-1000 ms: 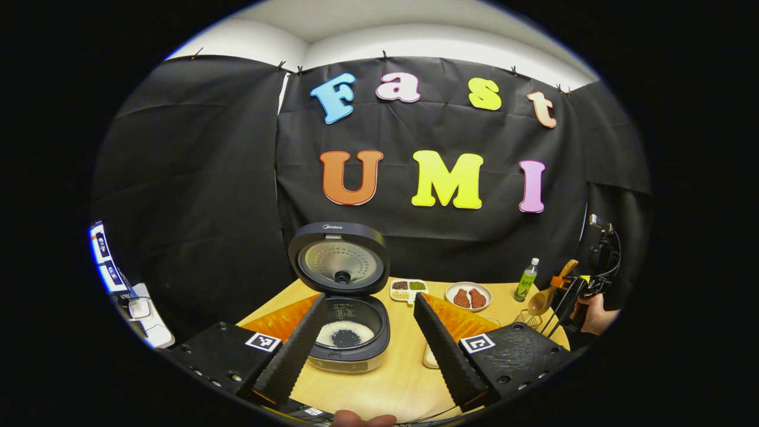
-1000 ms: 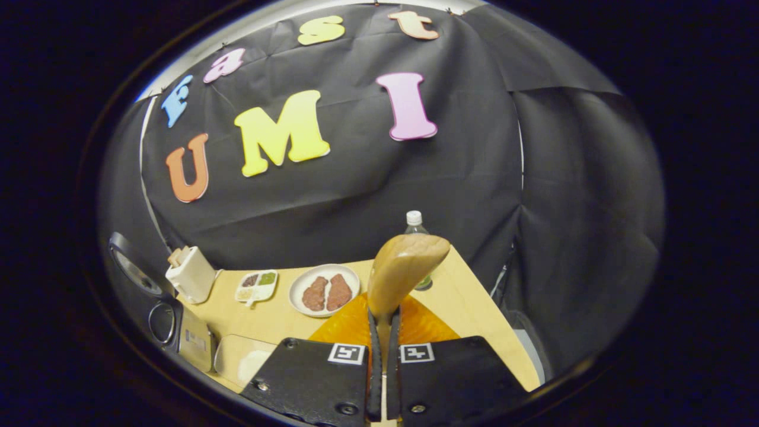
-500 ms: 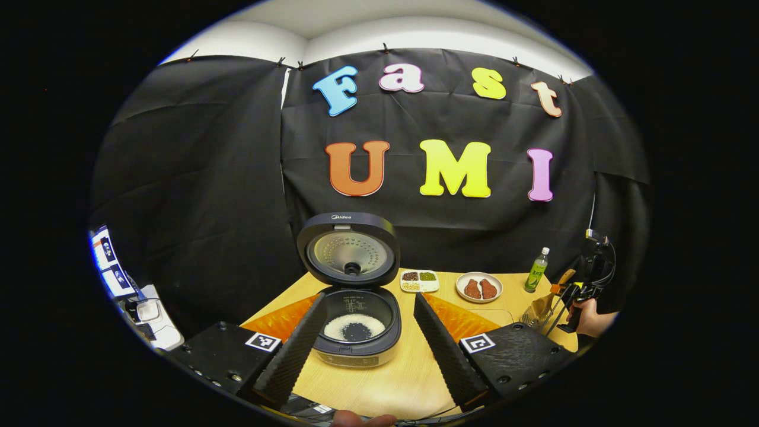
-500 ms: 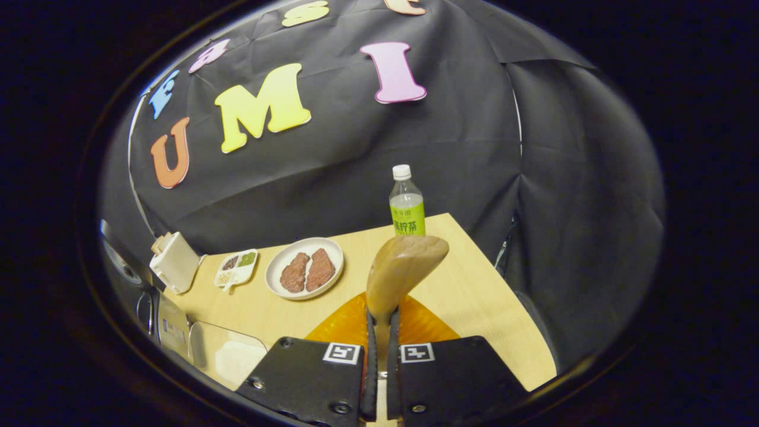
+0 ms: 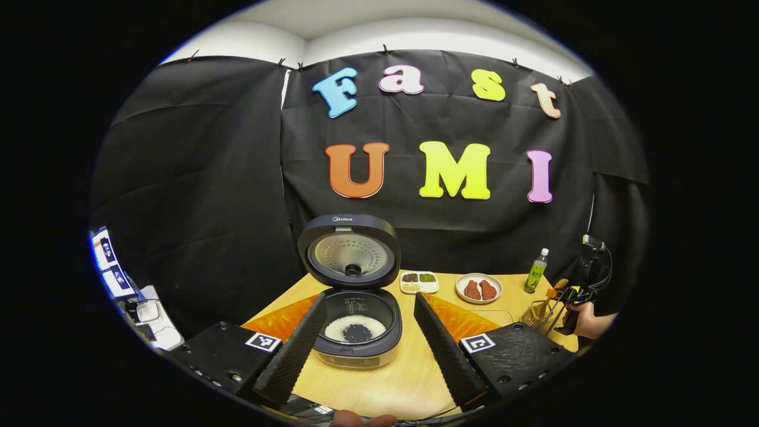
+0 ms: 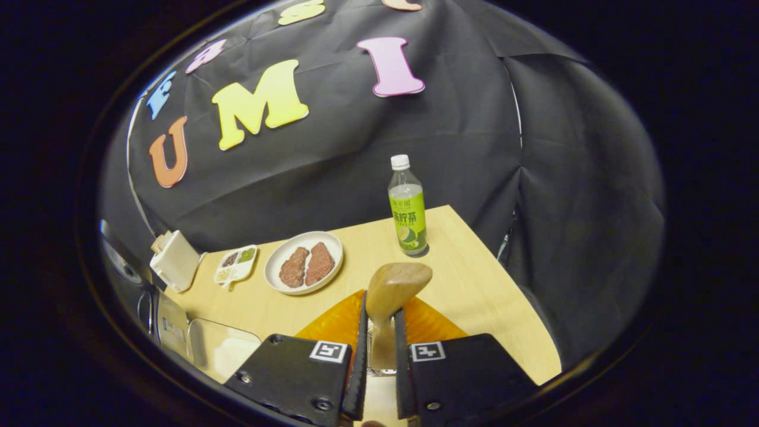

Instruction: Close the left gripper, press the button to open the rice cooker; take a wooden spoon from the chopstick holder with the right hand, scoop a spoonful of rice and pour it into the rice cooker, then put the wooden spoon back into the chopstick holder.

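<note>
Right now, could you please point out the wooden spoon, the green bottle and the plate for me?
wooden spoon (image 6: pixel 396 283), right gripper view, on its bowl.
green bottle (image 6: pixel 407 214), right gripper view, on its label.
plate (image 6: pixel 274 268), right gripper view, on its bare left rim.

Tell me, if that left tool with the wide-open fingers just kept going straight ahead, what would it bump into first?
Most likely the open black rice cooker, which sits between the left tool's spread fingers on the light wooden table. Its raised round lid stands behind; depth is hard to judge.
</note>
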Tool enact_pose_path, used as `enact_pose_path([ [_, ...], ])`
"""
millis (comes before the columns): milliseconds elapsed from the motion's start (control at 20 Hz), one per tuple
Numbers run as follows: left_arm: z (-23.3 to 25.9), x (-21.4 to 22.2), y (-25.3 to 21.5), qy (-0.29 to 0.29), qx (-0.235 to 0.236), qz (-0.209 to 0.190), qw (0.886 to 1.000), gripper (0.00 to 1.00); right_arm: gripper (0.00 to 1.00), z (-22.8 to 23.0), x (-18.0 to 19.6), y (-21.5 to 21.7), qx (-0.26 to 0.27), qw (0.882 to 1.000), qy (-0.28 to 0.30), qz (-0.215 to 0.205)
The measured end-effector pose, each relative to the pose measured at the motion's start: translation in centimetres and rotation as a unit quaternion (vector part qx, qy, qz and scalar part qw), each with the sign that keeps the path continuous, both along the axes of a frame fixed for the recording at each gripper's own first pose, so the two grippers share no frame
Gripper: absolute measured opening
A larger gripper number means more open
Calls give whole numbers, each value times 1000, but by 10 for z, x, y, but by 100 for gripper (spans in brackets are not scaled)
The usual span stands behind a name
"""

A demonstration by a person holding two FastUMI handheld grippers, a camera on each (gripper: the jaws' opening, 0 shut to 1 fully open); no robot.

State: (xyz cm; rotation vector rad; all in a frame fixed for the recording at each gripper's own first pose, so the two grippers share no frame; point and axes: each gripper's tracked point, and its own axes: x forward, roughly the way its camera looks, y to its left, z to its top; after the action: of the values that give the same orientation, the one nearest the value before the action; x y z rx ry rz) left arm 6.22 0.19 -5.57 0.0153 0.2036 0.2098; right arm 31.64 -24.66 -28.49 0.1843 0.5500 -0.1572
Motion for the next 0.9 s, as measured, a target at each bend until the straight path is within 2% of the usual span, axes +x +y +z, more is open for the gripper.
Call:
enact_pose_path([
  [50, 2, 0, 0, -3, -1, -2, 1000, 95, 29, 8, -4, 0, -4, 1000, -8, -1],
  [200, 9, 2, 0, -15, 1, -9, 1000, 95, 74, 32, -13, -5, -29, 999, -31, -8],
  [300, 22, 5, 1, -29, 10, -15, 999, 95, 87, 51, -20, -9, -52, 997, -49, -12],
  [400, 35, 10, 3, -42, 15, -22, 999, 95, 94, 73, -26, -5, -64, 996, -67, -10],
  [650, 64, 35, 17, -57, 13, -41, 997, 94, 94, 126, -50, 24, -75, 991, -110, 12],
  [700, 70, 43, 23, -56, 16, -39, 998, 94, 97, 137, -56, 32, -75, 990, -119, 17],
  [900, 76, 82, 38, -38, -19, -44, 998, 95, 100, 165, -85, 59, -63, 987, -142, 31],
])
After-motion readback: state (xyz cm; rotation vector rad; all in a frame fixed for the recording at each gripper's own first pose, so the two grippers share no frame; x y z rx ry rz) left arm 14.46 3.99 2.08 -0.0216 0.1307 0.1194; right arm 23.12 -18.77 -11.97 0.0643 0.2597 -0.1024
